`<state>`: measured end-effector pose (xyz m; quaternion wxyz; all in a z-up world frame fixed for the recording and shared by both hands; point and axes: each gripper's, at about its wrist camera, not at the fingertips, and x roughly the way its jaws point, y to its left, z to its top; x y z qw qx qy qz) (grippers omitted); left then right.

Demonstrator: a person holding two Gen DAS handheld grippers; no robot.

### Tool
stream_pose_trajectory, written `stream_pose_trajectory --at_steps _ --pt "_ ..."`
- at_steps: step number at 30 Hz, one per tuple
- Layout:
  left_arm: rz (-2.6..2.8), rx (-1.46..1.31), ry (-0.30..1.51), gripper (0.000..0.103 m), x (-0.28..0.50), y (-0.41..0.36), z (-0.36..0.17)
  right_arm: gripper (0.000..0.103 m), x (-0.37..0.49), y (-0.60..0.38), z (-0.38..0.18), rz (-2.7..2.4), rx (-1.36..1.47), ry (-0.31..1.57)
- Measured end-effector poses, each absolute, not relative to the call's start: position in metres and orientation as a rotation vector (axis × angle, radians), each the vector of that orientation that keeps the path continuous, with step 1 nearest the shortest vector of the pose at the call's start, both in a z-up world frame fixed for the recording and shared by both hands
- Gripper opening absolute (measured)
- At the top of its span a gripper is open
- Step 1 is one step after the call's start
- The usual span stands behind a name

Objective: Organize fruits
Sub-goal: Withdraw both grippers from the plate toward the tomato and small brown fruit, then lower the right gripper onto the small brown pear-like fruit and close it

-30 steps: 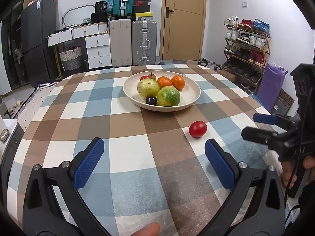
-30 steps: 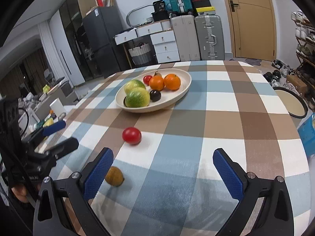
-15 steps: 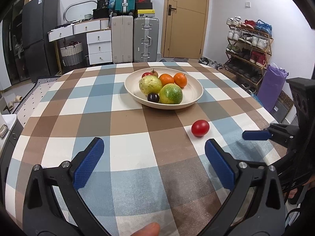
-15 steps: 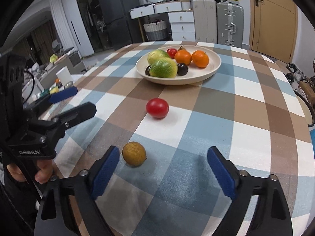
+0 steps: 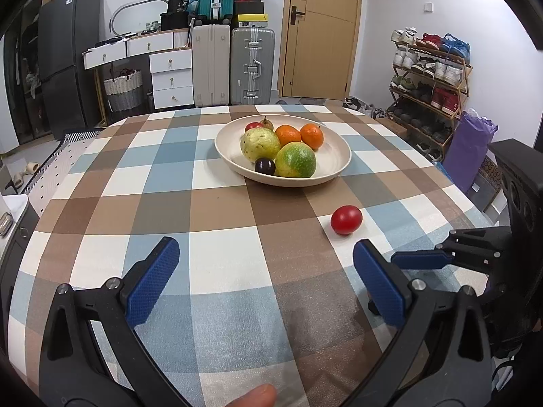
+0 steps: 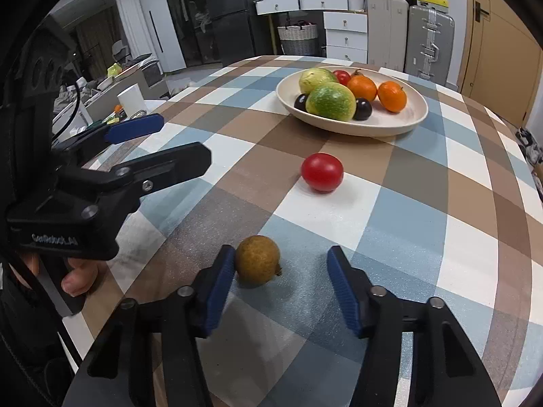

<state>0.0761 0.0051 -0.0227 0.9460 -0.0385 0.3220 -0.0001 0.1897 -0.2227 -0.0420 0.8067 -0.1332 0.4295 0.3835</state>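
A cream plate point(image 5: 339, 164) point(image 6: 412, 120) on the checked table holds green, orange, dark and red fruits. A red tomato point(image 5: 346, 219) point(image 6: 322, 172) lies loose on the cloth in front of the plate. A small brown fruit point(image 6: 258, 264) lies on the cloth between the fingers of my right gripper point(image 6: 280, 263), touching the left pad point(image 6: 222, 271); the jaws are open around it. My left gripper point(image 5: 263, 264) is open and empty above the cloth, and it shows at the left of the right wrist view point(image 6: 163, 142).
The checked table point(image 5: 203, 203) is round, with its edge close on the right. Suitcases point(image 5: 253, 64), white drawers point(image 5: 169, 78) and a shoe rack point(image 5: 427, 84) stand beyond it. A purple bag point(image 5: 470, 151) stands by the table's right side.
My right gripper has moved down and forward so the brown fruit now lies between its fingers, and its jaws have narrowed. My left gripper has barely moved.
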Motion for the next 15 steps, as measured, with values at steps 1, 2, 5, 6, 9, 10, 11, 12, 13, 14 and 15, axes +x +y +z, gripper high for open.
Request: stream_pose_trajectory --at_steps 1,2,5,6,9,10,11,12,13,14,15 --pt "0.000 -0.079 0.657 0.102 0.076 0.005 -0.023 0.047 0.189 -0.222 -0.042 0.826 -0.290 0.917" --pt "0.000 -0.079 0.657 0.102 0.076 0.005 -0.023 0.045 0.188 -0.222 -0.042 0.835 -0.293 0.915" --pt "0.000 -0.080 0.658 0.102 0.076 0.005 -0.023 0.031 0.186 -0.222 -0.043 0.864 -0.281 0.911" --pt "0.000 -0.081 0.658 0.102 0.076 0.006 -0.023 0.029 0.186 -0.223 -0.043 0.871 -0.275 0.912" --pt "0.000 -0.088 0.662 0.102 0.077 0.006 -0.025 0.029 0.188 -0.225 -0.040 0.864 -0.267 0.891" --pt "0.000 -0.090 0.664 0.102 0.077 0.007 -0.026 0.029 0.189 -0.227 -0.039 0.862 -0.262 0.886" --pt "0.000 -0.093 0.667 0.102 0.078 0.007 -0.026 0.029 0.189 -0.228 -0.037 0.861 -0.256 0.873" --pt "0.000 -0.096 0.670 0.102 0.078 0.007 -0.027 0.028 0.191 -0.230 -0.034 0.857 -0.249 0.859" --pt "-0.001 -0.099 0.673 0.102 0.078 0.007 -0.028 0.026 0.193 -0.232 -0.032 0.854 -0.241 0.849" --pt "-0.001 -0.101 0.677 0.102 0.079 0.008 -0.028 0.026 0.196 -0.234 -0.030 0.849 -0.230 0.836" --pt "-0.001 -0.103 0.682 0.102 0.080 0.009 -0.028 0.026 0.199 -0.236 -0.026 0.840 -0.215 0.819"
